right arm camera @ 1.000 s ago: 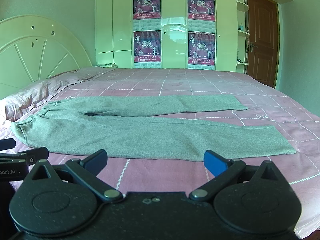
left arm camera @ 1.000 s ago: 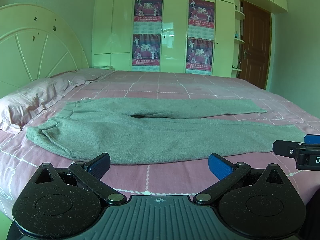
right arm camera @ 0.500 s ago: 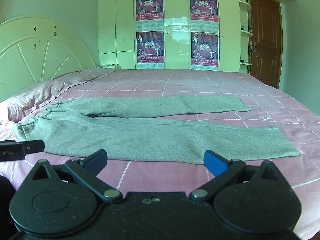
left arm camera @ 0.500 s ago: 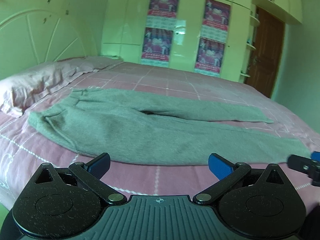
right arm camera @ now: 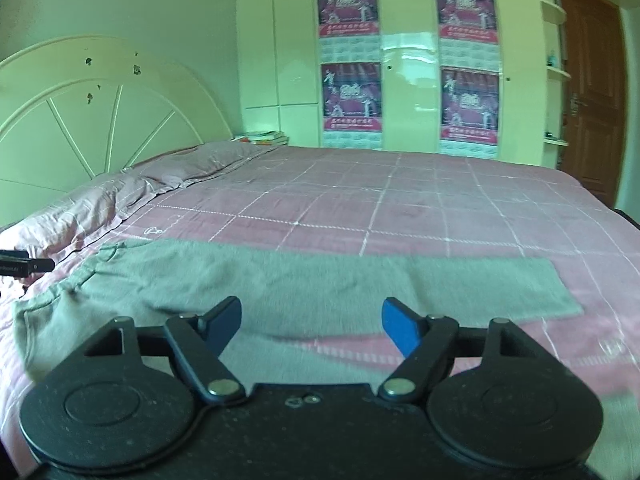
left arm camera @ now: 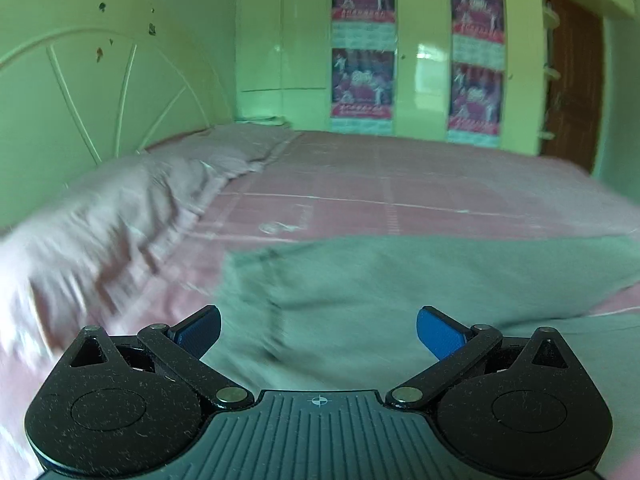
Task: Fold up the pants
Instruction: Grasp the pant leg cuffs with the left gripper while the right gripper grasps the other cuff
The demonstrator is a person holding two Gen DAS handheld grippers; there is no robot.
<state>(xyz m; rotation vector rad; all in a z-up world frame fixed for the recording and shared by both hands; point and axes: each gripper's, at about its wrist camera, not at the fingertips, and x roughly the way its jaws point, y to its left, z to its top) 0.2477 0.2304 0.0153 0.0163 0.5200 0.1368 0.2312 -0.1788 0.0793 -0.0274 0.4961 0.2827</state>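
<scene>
Now, grey pants (right arm camera: pixel 280 280) flat under both grippers' wide-spread, empty fingers (left arm camera: pixel 438 334), (right arm camera: pixel 398 326)

Daylight all round and a strong green cast on the walls in both views. We get heavy motion blur in the left wrist view, worst on the pillow (left arm camera: pixel 100 224) and pants (left arm camera: pixel 400 280). The right wrist view is sharper, smearing only near the lens. Glare streaks the glossy wardrobe (right arm camera: pixel 408 52). Fisheye bends the edges and darkens the corners.
</scene>
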